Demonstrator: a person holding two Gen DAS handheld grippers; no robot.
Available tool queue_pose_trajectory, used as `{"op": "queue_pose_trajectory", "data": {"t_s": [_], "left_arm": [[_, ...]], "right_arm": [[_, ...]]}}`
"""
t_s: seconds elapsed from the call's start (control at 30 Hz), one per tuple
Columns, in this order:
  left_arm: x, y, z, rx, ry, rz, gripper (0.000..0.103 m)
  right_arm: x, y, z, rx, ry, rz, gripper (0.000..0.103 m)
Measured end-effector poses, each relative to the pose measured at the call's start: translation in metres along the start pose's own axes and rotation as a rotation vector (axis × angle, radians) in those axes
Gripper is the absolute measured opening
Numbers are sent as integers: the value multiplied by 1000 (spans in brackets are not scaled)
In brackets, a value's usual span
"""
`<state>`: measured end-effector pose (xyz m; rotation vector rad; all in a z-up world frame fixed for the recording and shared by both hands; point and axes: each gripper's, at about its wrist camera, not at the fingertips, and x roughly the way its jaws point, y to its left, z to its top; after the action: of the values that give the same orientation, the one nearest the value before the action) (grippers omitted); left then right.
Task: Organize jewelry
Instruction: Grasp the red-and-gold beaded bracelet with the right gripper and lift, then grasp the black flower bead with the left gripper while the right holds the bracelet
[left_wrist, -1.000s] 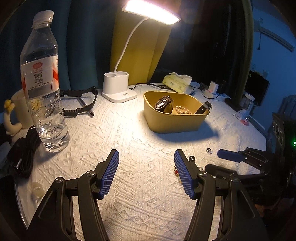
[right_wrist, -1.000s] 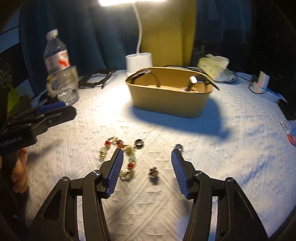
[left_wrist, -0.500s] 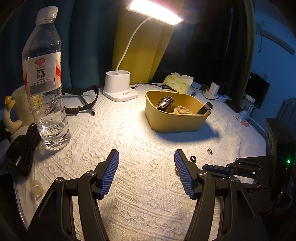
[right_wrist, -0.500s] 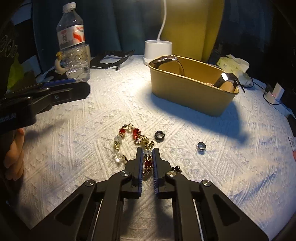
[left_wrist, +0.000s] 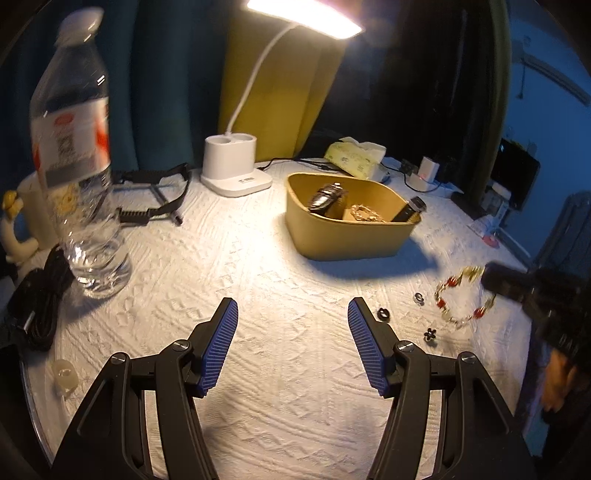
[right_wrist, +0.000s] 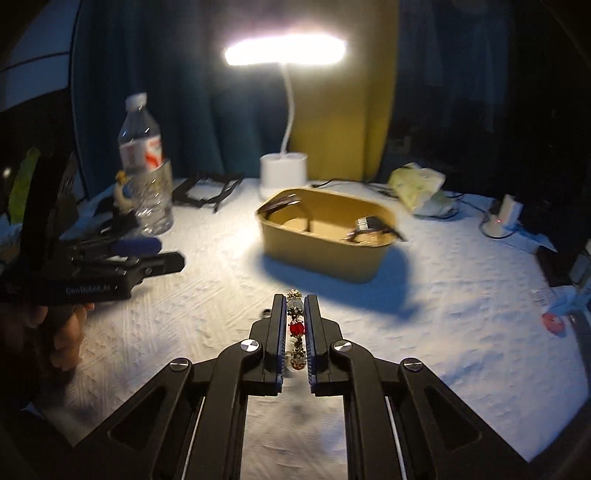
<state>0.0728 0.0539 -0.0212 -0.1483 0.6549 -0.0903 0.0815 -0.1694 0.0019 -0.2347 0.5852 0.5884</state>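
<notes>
**A:** Looking at the right gripper (right_wrist: 296, 325), it's pinched down on the beaded bracelet (right_wrist: 296, 328), a red bead sitting right between the blue pads. From the left wrist view the bracelet (left_wrist: 461, 299) hangs as a loop off the tip of that gripper, at about 3 o'clock from the yellow tray (left_wrist: 347, 236), and it looks lifted off the white tablecloth (left_wrist: 258, 258).

**B:** And the left gripper (left_wrist: 291, 347)?

**A:** Spread wide, holding nothing, hovering low over the cloth at 6 o'clock from the tray.

**B:** So how far along would you say?

**A:** Maybe halfway, my guess. The tray already has a watch (left_wrist: 325, 195), something gold and chain-like (left_wrist: 364, 213) and another dark strap (left_wrist: 410, 208) leaning at its 3 o'clock edge. Left on the cloth: two small rings (left_wrist: 384, 315) (left_wrist: 419, 297) and a little dark flower-shaped piece (left_wrist: 430, 334), all clustered near 4 o'clock of the tray. Bracelet isn't in yet.

**B:** What's the bracelet like?

**A:** Gold links with red and clear beads, floppy, so it'll dangle and swing. Bit motion-blurred, can't see the clasp.
</notes>
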Motion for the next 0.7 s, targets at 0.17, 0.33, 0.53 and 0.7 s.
{"op": "queue_pose_trajectory", "data": {"t_s": [0.17, 0.33, 0.53, 0.7], "left_arm": [[9, -33, 2, 52, 33, -30, 65], [23, -73, -1, 131, 82, -58, 65], [37, -112, -10, 217, 128, -87, 64], [53, -135, -17, 324, 201, -41, 34]], "right_arm": [[-6, -31, -9, 53, -7, -39, 10], [-9, -53, -22, 91, -9, -43, 9], [-14, -75, -38, 135, -14, -32, 9], [-18, -87, -45, 152, -27, -17, 10]]}}
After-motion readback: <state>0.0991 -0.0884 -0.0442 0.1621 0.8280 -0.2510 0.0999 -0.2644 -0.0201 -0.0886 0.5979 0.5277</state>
